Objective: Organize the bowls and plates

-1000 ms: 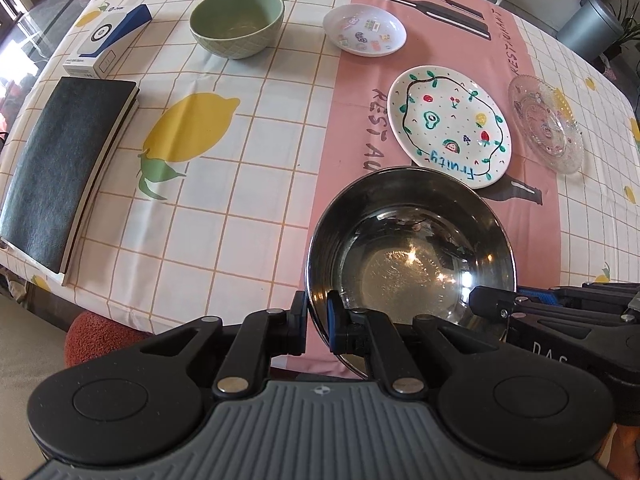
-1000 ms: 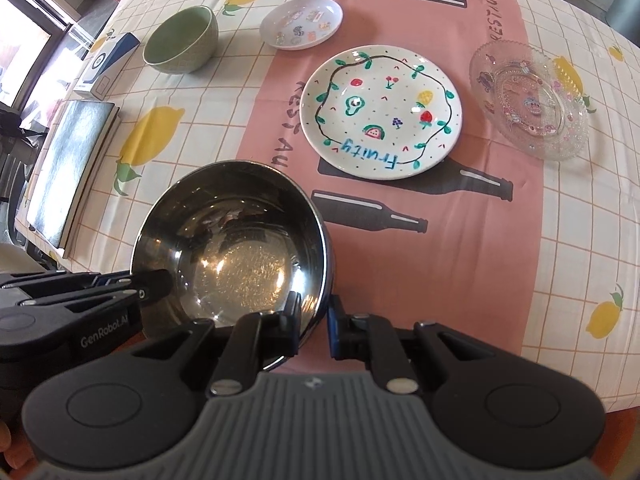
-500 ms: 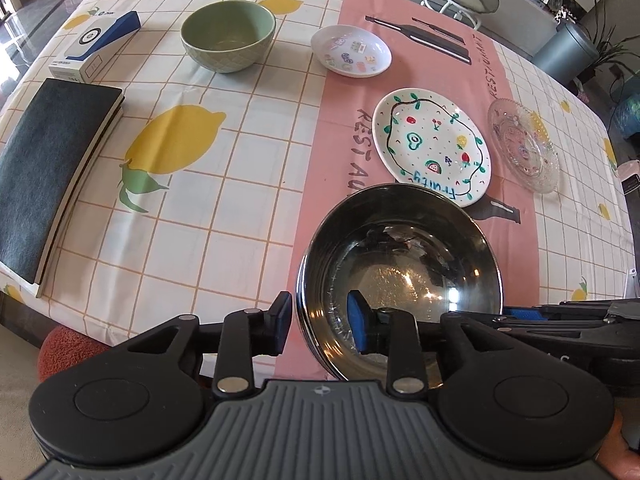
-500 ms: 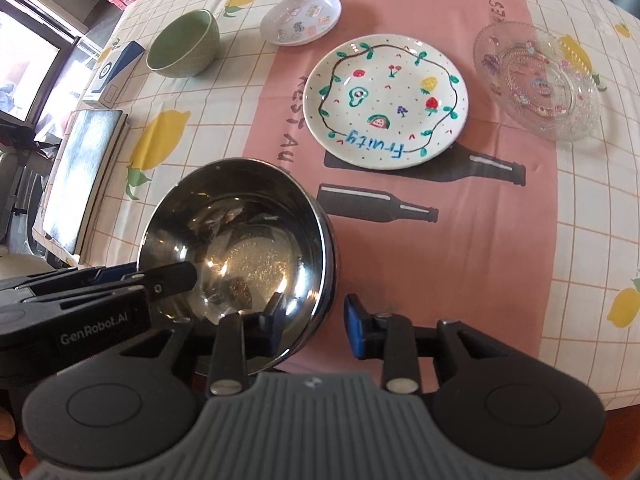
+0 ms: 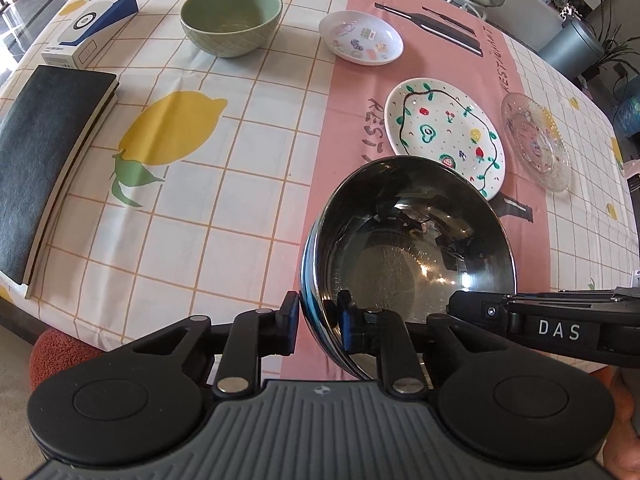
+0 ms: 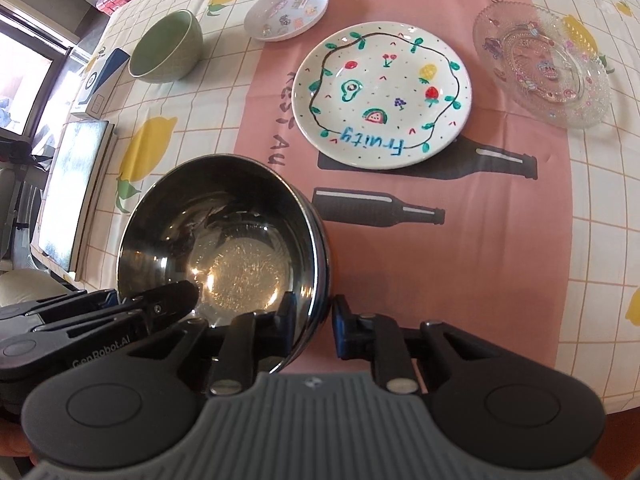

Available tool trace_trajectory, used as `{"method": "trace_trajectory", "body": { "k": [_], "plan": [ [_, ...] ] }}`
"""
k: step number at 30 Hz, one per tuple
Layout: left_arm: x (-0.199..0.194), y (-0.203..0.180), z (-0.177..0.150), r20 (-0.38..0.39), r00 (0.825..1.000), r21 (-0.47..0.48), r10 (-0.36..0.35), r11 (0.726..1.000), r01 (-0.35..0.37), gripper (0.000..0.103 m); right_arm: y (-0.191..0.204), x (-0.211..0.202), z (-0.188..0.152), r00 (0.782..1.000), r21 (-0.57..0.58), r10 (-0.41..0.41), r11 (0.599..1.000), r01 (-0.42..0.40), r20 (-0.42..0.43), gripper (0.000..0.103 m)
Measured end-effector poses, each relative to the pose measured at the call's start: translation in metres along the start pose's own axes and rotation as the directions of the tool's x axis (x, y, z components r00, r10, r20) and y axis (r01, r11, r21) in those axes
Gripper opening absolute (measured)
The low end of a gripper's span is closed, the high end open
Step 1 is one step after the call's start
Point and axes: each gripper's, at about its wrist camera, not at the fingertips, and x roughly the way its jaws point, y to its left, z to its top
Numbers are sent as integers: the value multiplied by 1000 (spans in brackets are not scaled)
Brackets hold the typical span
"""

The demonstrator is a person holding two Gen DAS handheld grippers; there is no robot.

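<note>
- Covering the table (image 5: 256, 216) is a checked lemon-print cloth with a pink centre strip; a dark notebook (image 5: 44, 160) and a blue-and-white box (image 5: 90, 30) lie at one edge.
- Still to be organised, each standing apart: a green bowl (image 5: 231, 18), a small sticker dish (image 5: 361, 38), a "Fruity" plate (image 6: 380, 94) and a clear glass plate (image 6: 540, 64).
- A steel bowl (image 5: 408, 256) is located at the near edge of the pink strip, just in front of the "Fruity" plate.
- The left gripper (image 5: 318, 322) is set narrow astride the bowl's rim, one pad outside, one inside; its jaws have just been closing.
- The right gripper (image 6: 314, 326) is likewise straddling the opposite rim, also just closing.
- Firm pad contact cannot be confirmed on either side.
- Step judged in hand: a two-sided grasp of the steel bowl.
- Next move judged to require full closure, then an even lift, both sides level.
</note>
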Motion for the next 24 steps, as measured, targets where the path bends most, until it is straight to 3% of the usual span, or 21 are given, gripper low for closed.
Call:
{"method": "trace_trajectory", "body": {
  "k": [14,16,19,24],
  "plan": [
    [5,0,21,16,1000,-8,13,1000,-13,22,8,4,28,1000,-10,-29,1000,29,-4,19],
    [3,1,22,40,998,-11,40,999,-39,33,11,2,28,1000,-31,-31,999,31,2,22],
    [-3,2,22,63,996,7,58,998,-58,38,16,-2,28,999,-59,-33,998,34,13,35],
    [-28,12,30,95,995,22,28,999,-30,47,20,-23,31,997,-115,-57,991,63,57,37]
  ]
}}
